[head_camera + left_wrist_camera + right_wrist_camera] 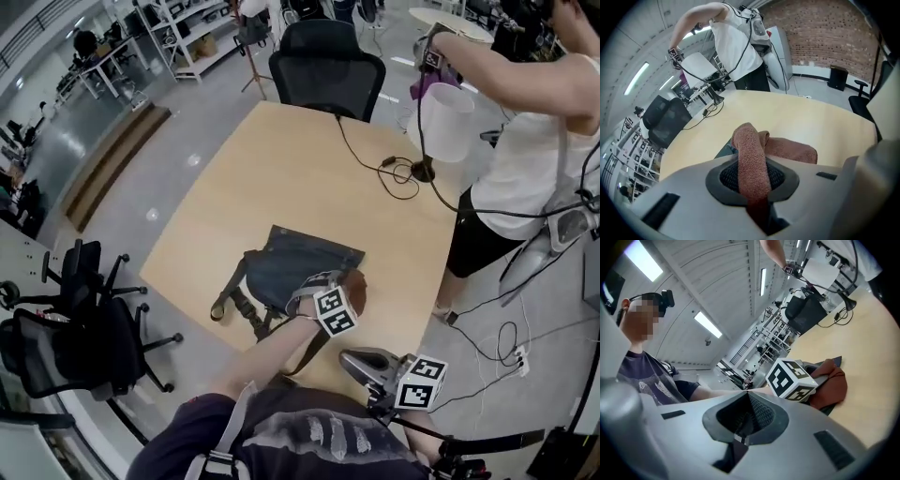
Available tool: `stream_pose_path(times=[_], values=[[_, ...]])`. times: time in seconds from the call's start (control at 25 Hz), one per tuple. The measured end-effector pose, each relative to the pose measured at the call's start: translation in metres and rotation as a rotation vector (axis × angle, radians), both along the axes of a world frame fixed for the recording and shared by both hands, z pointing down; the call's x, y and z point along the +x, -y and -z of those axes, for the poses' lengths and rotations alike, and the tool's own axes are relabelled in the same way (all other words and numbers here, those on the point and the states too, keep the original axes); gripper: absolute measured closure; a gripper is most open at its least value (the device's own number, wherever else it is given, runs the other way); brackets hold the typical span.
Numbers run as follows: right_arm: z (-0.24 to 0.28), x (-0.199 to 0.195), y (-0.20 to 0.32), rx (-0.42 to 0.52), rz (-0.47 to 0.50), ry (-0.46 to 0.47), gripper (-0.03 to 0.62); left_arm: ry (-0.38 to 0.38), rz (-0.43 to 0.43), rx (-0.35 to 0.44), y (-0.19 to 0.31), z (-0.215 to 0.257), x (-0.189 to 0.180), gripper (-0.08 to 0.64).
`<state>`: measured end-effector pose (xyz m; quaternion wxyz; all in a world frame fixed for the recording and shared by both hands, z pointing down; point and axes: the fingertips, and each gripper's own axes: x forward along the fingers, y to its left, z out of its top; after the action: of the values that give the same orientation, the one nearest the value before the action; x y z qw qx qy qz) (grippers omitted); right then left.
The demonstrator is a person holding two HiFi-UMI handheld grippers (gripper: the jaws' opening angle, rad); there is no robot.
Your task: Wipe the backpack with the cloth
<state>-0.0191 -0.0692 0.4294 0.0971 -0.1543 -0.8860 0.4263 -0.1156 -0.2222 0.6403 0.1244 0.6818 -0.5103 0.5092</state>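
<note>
Rust-brown terry cloth sits clamped between the jaws of the left gripper, resting on the 3 o'clock edge of the dark backpack, which lies flat on the wooden table. At the backpack's 5 o'clock the right gripper hangs clear, jaws together on nothing. Up at 1 o'clock, a 2nd person has a hand over the white lamp.

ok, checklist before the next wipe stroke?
1. Left gripper shut on cloth: ok.
2. Cloth on backpack: ok, near its right edge.
3. Backpack flat on table: ok.
4. Right gripper steadying backpack: not ok; it is shut, empty and off the backpack.
5. Cable apart from backpack: ok.
6. Dirt left on backpack: cannot tell.
</note>
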Motion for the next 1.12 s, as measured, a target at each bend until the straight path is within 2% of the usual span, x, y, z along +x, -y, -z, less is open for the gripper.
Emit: stream_pose_path(times=[0.12,0.24,0.48,0.6,0.88,1.12], values=[[0.004,-0.02,-0.006,0.017,0.076,0.006,0.591,0.023,0.028,0.032,-0.019,0.012,-0.024,0.503],[0.005,-0.036,-0.019,0.022,0.107,-0.001,0.591,0.026,0.029,0.048,-0.04,0.016,-0.043,0.503],[-0.016,-0.066,-0.026,0.004,0.082,-0.051,0.591,0.017,0.122,0.039,-0.085,0.008,-0.114,0.503],[-0.022,-0.086,-0.027,-0.011,0.073,-0.072,0.591,0.006,0.159,0.064,-0.103,0.009,-0.139,0.503],[-0.017,-0.147,-0.046,0.089,0.166,-0.059,0.591,0.003,0.21,0.099,-0.137,0.0,-0.189,0.503],[-0.011,-0.177,-0.053,0.069,0.166,-0.078,0.591,-0.007,0.366,0.092,-0.176,0.009,-0.267,0.503]])
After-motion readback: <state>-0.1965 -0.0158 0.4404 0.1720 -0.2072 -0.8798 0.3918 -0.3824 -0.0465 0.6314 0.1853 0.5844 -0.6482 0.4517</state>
